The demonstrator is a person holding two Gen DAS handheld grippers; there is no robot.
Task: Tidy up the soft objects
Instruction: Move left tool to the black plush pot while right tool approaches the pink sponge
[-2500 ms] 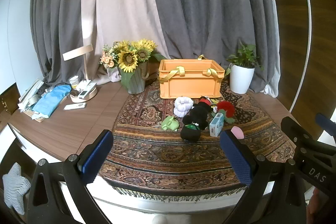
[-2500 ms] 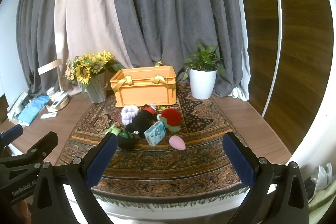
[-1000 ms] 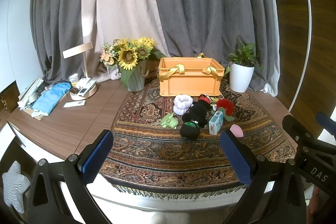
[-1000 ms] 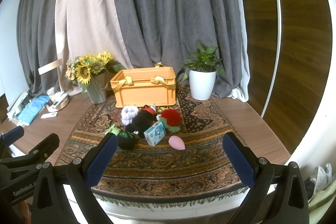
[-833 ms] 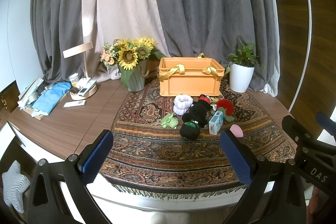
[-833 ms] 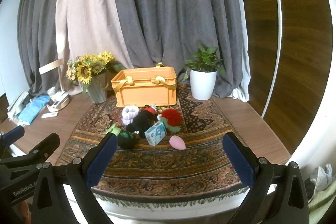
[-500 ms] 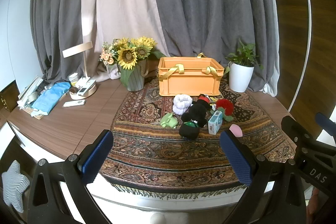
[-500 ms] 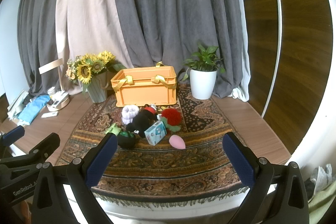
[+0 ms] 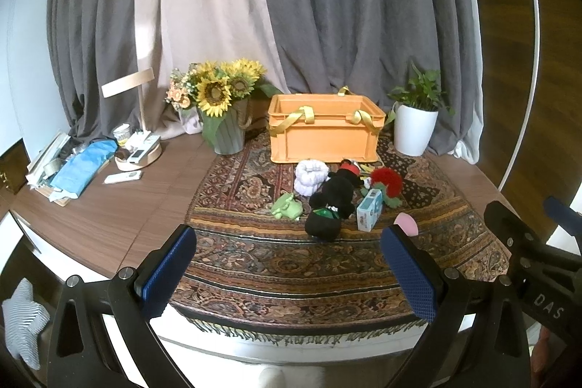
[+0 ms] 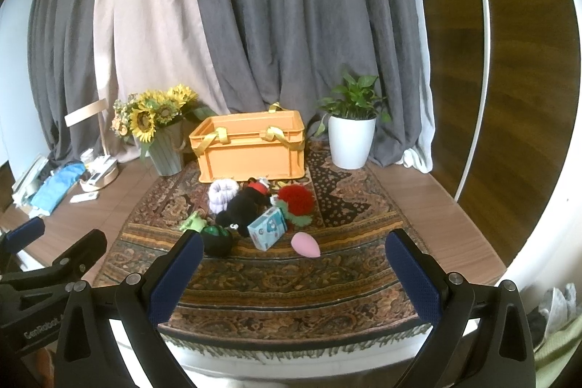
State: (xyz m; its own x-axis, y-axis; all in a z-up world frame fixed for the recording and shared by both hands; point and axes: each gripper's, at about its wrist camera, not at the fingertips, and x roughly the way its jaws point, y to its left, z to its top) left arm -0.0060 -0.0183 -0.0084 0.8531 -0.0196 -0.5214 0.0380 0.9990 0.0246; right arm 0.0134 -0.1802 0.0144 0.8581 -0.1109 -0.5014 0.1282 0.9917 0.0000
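Approach step: my left gripper and right gripper hover spread and empty; soft toys lie clustered before the orange crate. Next, I judge, comes reaching one toy.

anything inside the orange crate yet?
Only the upper inner walls of the orange crate show, bare; its front wall hides the floor. The soft toys lie on the rug in front.

Both tools are matte black frames with silver screws. The left gripper and right gripper carry textured blue pads. White lettering marks the black arms.
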